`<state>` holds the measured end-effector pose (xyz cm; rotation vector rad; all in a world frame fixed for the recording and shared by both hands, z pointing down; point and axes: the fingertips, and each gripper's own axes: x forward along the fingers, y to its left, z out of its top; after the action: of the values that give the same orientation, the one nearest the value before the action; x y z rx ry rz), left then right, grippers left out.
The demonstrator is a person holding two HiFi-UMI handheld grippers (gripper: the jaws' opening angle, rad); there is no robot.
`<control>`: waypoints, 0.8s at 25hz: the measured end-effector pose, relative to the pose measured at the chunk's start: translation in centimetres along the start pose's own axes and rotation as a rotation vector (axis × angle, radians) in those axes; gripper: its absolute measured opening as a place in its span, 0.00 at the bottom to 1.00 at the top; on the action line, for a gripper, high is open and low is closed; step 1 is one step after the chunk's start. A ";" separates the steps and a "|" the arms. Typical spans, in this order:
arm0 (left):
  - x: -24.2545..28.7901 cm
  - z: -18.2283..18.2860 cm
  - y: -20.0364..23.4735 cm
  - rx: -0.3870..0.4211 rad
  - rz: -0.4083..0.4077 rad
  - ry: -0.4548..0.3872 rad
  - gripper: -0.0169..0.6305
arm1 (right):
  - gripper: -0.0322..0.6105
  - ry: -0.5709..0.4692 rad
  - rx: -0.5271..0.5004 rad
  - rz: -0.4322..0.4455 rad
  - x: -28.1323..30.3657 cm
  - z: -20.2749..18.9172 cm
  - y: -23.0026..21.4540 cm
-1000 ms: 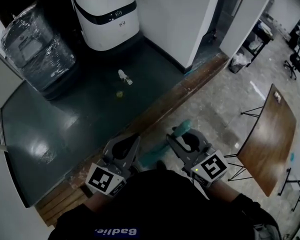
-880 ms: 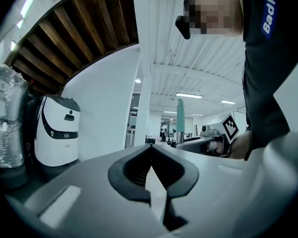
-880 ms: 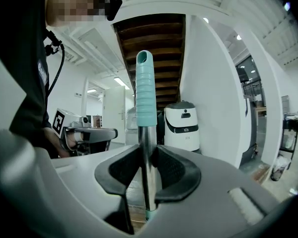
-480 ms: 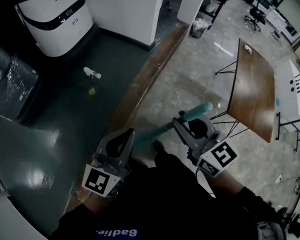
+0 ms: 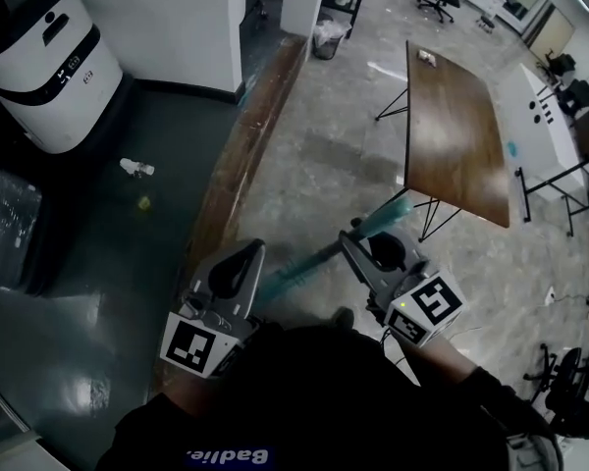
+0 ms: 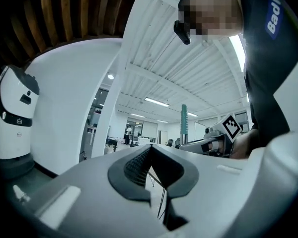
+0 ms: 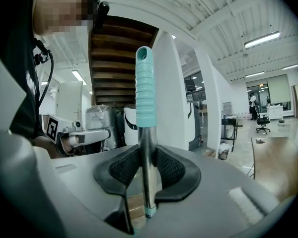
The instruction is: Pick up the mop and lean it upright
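Note:
The mop shows only as its handle: a metal pole with a ribbed teal grip (image 5: 390, 215) at its end. My right gripper (image 5: 359, 240) is shut on the pole just below that grip. In the right gripper view the pole (image 7: 144, 83) stands upright between the dark pads (image 7: 121, 167). A teal stretch of the handle (image 5: 287, 277) runs down-left past my left gripper (image 5: 249, 255) and vanishes under my body. My left gripper (image 6: 149, 148) has its tips together with nothing between them. The mop head is hidden.
A white robot unit (image 5: 41, 59) stands at the far left by a white wall. A small bottle (image 5: 135, 168) lies on the dark floor. A wooden strip (image 5: 228, 189) divides that floor from the stone floor. A folding wooden table (image 5: 452, 130) stands to the right.
The view has swung right: the white robot and dark floor slid left, the table came nearer the centre. Both grippers moved along, and the teal grip now sticks out past the right gripper.

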<state>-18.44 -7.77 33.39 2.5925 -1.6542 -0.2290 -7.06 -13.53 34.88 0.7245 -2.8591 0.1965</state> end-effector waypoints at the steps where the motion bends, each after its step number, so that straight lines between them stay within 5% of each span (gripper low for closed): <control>1: 0.7 -0.1 -1.3 0.005 -0.012 0.003 0.06 | 0.21 -0.001 -0.001 -0.014 -1.3 -0.3 -0.7; 20: 16.2 -4.3 -26.4 0.046 -0.213 0.057 0.06 | 0.21 -0.015 0.045 -0.184 -24.2 -7.7 -14.5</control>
<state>12.63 -11.43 32.76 2.7817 -1.3820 -0.1264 21.94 -13.82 38.46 0.9958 -2.7886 0.2308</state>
